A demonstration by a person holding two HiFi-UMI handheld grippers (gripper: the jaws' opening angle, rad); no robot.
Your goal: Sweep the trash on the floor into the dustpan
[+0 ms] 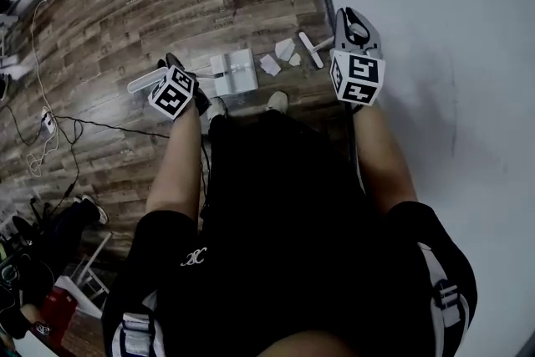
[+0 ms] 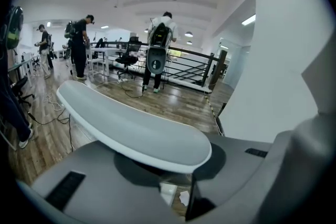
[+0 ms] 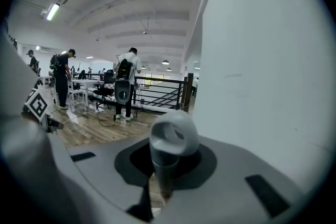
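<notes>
In the head view a white dustpan (image 1: 234, 71) lies on the wooden floor just ahead of my shoes. Its long flat grey handle (image 1: 144, 82) is in my left gripper (image 1: 177, 84), which is shut on it. That handle (image 2: 131, 128) runs slantwise across the left gripper (image 2: 173, 176). Three white paper scraps (image 1: 270, 64) lie to the right of the pan, beside the white broom head (image 1: 311, 50). My right gripper (image 1: 357, 46) is shut on the broom's handle, whose looped top (image 3: 173, 136) rises between the right gripper (image 3: 165, 176) jaws.
A white wall (image 1: 435, 38) runs along the right, close to the broom. Cables (image 1: 50, 125) trail over the floor at left, and bags and gear sit at bottom left. Several people (image 2: 79, 44) stand far off by desks and a railing (image 2: 189, 68).
</notes>
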